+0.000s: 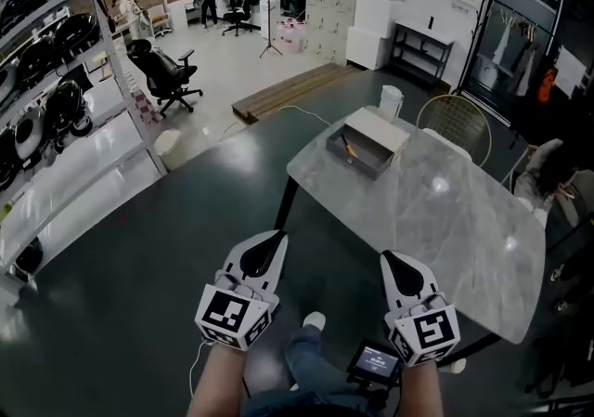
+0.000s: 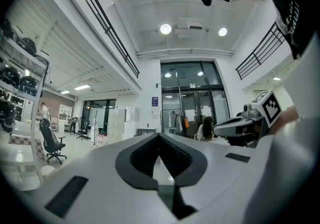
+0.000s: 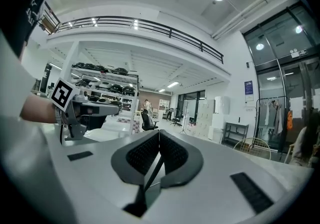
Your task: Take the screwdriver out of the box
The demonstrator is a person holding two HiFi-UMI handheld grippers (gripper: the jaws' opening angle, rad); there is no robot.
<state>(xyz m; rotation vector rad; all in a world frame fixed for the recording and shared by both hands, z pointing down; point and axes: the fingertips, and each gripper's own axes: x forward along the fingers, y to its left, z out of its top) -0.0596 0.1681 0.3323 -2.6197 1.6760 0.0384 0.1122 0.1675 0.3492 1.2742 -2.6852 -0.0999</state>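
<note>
An open grey box with a white flap sits at the far end of the marble table. Inside it lies a screwdriver with an orange-yellow handle, seen only small. My left gripper is held over the dark floor, short of the table's near edge, shut and empty; its jaw tips meet in the left gripper view. Beside it, my right gripper is close to the near edge, also shut with nothing in it. Both point toward the box, which is well ahead of them.
Beyond the table stand a white bin and a wire chair. A person sits at the right. Shelving with helmets lines the left; a black office chair and a wooden pallet stand further back.
</note>
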